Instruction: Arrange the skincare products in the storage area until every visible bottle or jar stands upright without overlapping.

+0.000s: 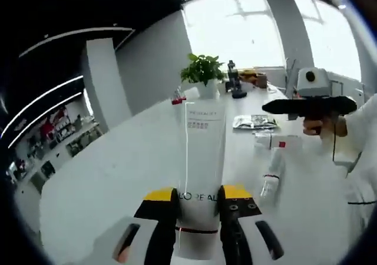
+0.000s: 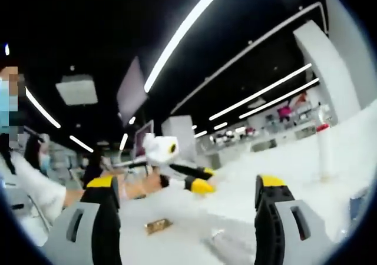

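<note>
While the left gripper pinches a white tube upright, right gripper hangs spread, empty; another tube just beyond looks tipped, so plenty left.

Tube upright on table; plant behind; small bottle right.
</note>
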The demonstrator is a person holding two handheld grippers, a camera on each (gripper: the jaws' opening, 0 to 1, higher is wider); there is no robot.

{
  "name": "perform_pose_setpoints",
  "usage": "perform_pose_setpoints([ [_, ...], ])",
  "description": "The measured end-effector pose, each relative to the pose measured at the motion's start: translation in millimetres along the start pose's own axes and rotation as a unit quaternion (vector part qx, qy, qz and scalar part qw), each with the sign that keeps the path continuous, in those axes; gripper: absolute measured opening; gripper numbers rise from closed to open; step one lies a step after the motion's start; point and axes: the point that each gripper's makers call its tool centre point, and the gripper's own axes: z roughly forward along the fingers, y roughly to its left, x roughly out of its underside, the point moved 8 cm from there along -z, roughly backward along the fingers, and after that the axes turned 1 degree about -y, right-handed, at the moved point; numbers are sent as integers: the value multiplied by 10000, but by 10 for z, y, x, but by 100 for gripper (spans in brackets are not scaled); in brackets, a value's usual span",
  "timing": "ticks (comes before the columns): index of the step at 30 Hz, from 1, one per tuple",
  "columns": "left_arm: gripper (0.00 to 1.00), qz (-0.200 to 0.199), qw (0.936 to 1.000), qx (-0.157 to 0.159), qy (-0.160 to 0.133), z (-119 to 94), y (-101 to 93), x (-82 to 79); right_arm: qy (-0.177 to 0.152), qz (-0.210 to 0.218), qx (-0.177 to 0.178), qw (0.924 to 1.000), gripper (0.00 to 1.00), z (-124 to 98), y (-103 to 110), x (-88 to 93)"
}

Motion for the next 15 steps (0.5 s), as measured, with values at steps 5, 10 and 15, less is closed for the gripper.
perform_pose_setpoints([
  [5, 26, -480, 9939, -412, -899, -52, 53, -58, -343, -276, 211, 9988, 96, 241, -154, -152],
  [10, 26, -629, 9875, -447, -1377, -52, 11, -50, -527, -81, 341, 9980, 97, 515, -334, -195],
  [15, 26, -762, 9844, -685, -1431, -41, 36, 16, -488, -168, 607, 9968, 100, 797, -498, -204],
])
